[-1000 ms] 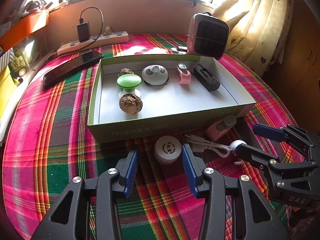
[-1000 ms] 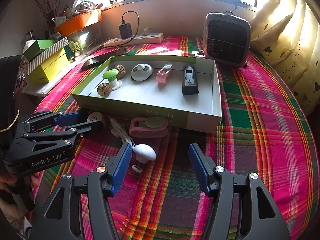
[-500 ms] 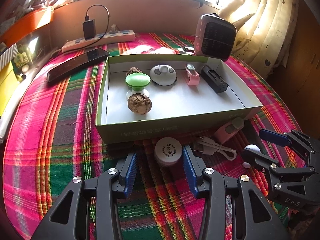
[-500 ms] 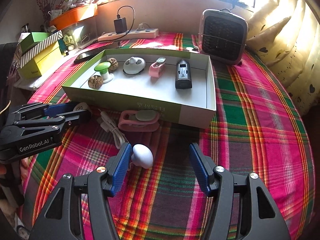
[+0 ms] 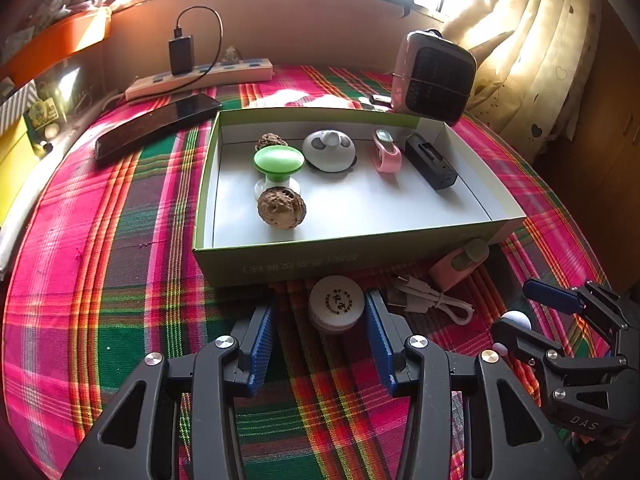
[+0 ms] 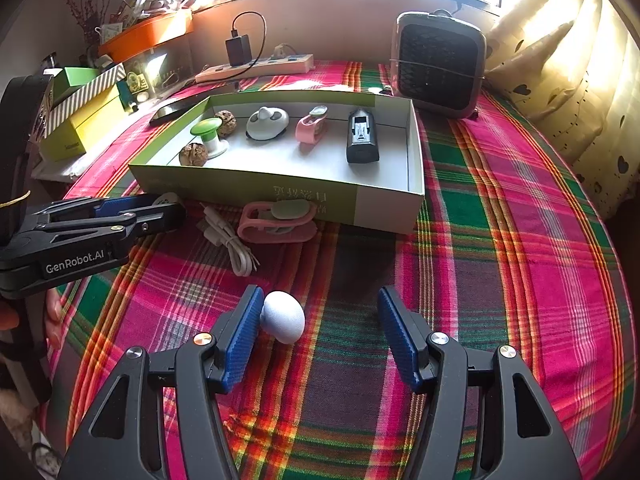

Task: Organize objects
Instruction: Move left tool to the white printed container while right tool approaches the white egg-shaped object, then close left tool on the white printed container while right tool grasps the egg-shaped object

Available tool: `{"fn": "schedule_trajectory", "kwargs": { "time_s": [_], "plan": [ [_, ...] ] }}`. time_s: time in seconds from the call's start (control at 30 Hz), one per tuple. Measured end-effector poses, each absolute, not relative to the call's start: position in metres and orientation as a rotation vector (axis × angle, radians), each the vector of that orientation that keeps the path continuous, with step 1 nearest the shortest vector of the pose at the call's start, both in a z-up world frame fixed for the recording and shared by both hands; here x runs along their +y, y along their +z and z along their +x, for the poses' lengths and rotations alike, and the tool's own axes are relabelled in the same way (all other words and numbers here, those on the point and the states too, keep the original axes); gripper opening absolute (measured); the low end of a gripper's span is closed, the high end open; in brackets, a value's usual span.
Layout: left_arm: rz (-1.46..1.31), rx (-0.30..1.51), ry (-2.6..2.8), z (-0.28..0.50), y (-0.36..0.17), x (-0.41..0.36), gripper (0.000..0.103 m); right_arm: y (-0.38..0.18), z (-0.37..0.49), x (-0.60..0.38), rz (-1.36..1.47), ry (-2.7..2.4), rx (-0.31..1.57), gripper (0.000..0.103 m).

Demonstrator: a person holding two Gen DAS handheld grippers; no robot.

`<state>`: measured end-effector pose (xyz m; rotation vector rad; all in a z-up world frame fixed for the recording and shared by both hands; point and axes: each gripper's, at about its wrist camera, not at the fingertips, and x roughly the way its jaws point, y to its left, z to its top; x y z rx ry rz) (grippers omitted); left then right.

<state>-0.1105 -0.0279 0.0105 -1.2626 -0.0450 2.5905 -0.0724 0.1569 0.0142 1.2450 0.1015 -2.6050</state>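
Note:
A green-rimmed open box (image 5: pixel 348 258) (image 6: pixel 384 204) on the plaid cloth holds two walnuts, a green mushroom knob (image 5: pixel 279 162), a grey-white round gadget, a pink clip and a black device (image 6: pixel 362 138). My left gripper (image 5: pixel 320 320) is open around a round white tin (image 5: pixel 337 304) in front of the box; the tin touches the right finger. My right gripper (image 6: pixel 318 320) is open, with a white mushroom-shaped knob (image 6: pixel 282 317) against its left finger. A white cable (image 6: pixel 232 246) and a pink-and-green clip (image 6: pixel 280 220) lie in front of the box.
A small pink heater (image 6: pixel 438 66) stands behind the box. A power strip (image 5: pixel 200 78) with a charger and a dark phone (image 5: pixel 156 126) lie at the back left. Yellow and striped boxes (image 6: pixel 80 116) sit at the left edge. Curtains hang at the right.
The left gripper moved forward, so the white tin sits deeper between its fingers. The right gripper moved forward and left; the white knob now lies against its left finger.

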Motion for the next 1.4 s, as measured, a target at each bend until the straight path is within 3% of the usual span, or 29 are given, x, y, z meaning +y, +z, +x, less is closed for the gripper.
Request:
{"fn": "schedule_trajectory", "kwargs": {
  "time_s": [0.43,0.63,0.9,1.4],
  "plan": [
    [-1.26,-0.028,2.599,-0.1093,0.0099,-0.0263,0.041,0.0147,-0.0662,0.1528,1.22,-2.566,0.079,0.036],
    [-1.262,-0.025,2.608,-0.1091,0.0097,-0.0277,0.036,0.0149,-0.0639,0.1492,1.207,-2.545,0.082,0.024],
    [-1.263,-0.026,2.622,-0.109,0.0092,-0.031,0.026,0.0151,-0.0634,0.1481,1.206,-2.541,0.079,0.022],
    [-1.26,-0.027,2.622,-0.1087,0.0093,-0.0314,0.026,0.0148,-0.0642,0.1485,1.206,-2.54,0.079,0.022]
  ]
}}
